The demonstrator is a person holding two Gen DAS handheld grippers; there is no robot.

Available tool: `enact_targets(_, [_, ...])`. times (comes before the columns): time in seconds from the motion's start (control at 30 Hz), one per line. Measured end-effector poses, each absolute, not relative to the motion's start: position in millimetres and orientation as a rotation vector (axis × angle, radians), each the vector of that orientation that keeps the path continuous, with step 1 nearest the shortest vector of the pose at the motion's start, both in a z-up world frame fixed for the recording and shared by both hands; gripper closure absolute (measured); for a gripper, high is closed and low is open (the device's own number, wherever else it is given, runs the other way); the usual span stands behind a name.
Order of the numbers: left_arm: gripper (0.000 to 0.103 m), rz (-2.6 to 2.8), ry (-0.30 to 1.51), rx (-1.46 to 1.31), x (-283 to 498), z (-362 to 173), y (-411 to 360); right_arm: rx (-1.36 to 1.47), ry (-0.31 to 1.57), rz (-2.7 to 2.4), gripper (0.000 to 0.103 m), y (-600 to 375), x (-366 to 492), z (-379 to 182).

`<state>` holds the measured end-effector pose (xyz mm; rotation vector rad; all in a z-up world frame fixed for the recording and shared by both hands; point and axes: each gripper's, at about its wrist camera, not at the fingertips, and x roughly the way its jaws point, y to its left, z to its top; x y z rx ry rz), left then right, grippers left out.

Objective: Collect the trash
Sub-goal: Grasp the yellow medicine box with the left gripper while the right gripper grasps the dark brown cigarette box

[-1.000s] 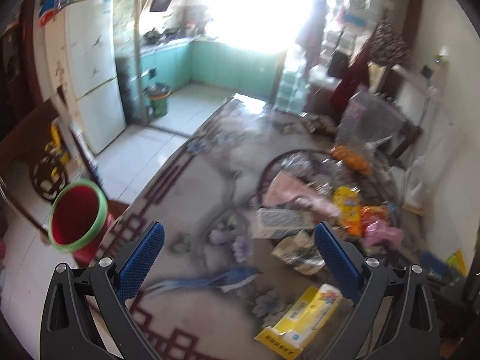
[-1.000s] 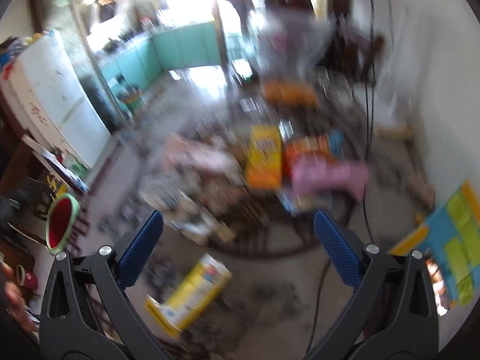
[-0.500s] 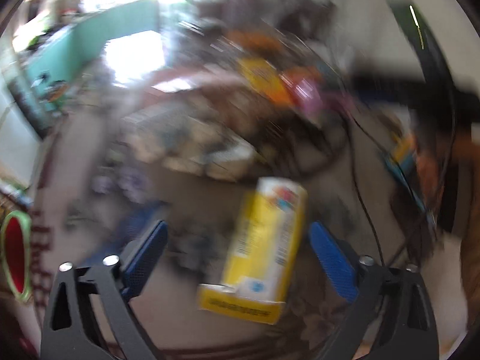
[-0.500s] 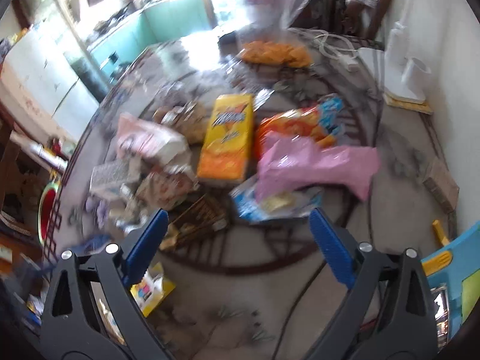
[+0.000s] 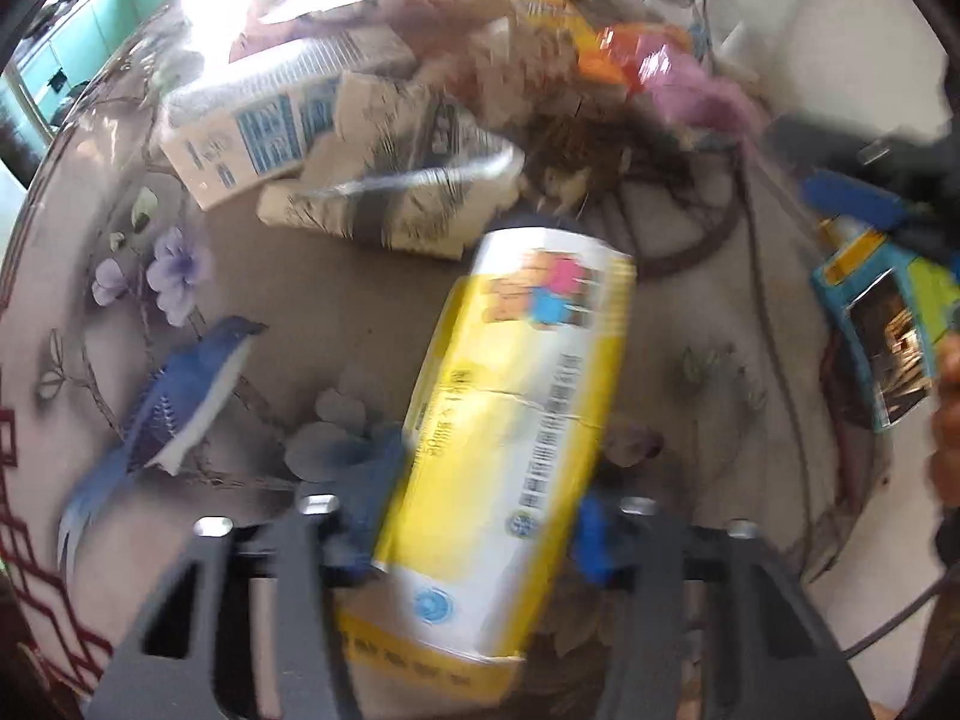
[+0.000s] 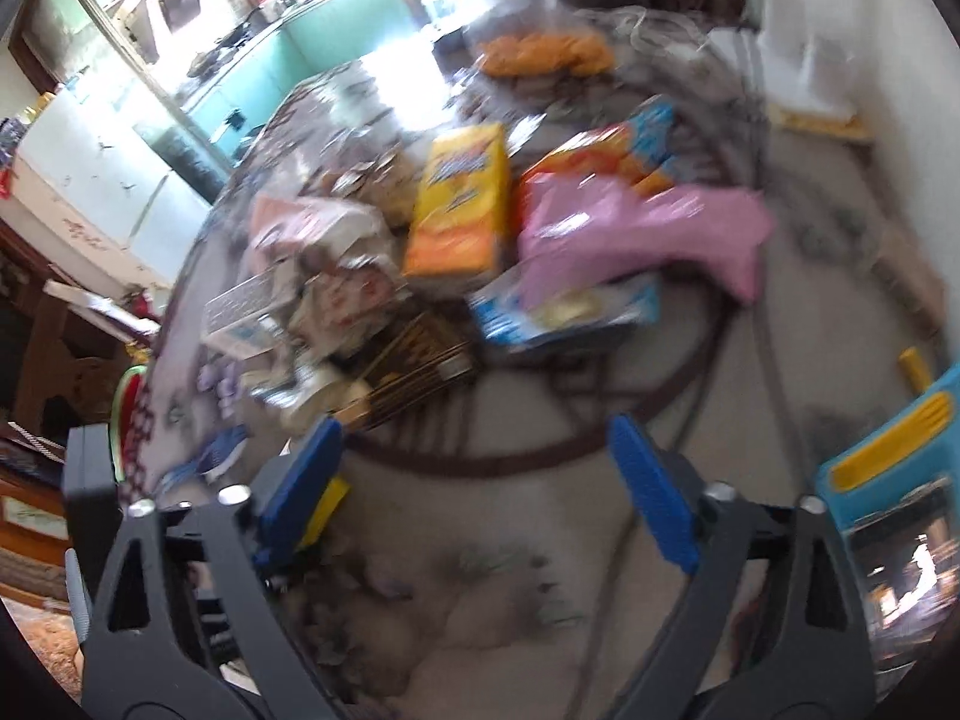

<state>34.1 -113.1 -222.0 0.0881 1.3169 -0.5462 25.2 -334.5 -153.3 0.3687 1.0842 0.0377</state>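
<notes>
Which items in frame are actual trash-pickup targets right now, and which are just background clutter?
In play:
- yellow carton, lying between the closing left gripper fingers
- right gripper, closing, nothing between its fingers
- pink bag
- orange box
- blue-white carton

Background:
- table
- fridge
- teal cabinets
- blue toy

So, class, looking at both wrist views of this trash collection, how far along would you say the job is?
Nothing looks collected yet. In hand: the left gripper is closing around the yellow and white carton lying on the table. The right gripper is closing with nothing between its fingers. Left: the pink bag, orange box and other wrappers piled there.
</notes>
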Motion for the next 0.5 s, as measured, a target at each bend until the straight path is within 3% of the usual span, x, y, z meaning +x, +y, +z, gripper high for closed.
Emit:
enact_targets(0.07, [0.065,-0.536,1.290,0.049,35,-208,-101,0.428,1.097,0.078,0.042,-324,34,-164])
enact_targets(0.17, [0.067,-0.528,1.219,-0.008,32,-177,-75,0.499,1.121,0.082,0.043,-311,51,-180])
enact_targets(0.27, [0.084,-0.483,1.147,-0.021,28,-150,-47,0.541,1.135,0.030,0.042,-305,66,-193])
enact_targets(0.37, [0.086,-0.430,1.090,-0.064,20,-131,-21,0.557,1.172,-0.021,0.042,-302,80,-208])
enact_targets(0.43, [0.093,-0.391,1.073,-0.089,19,-129,-2,0.571,1.200,-0.028,0.047,-300,85,-217])
enact_targets(0.5, [0.095,-0.346,1.070,-0.120,20,-128,15,0.544,1.190,-0.042,0.077,-296,87,-219])
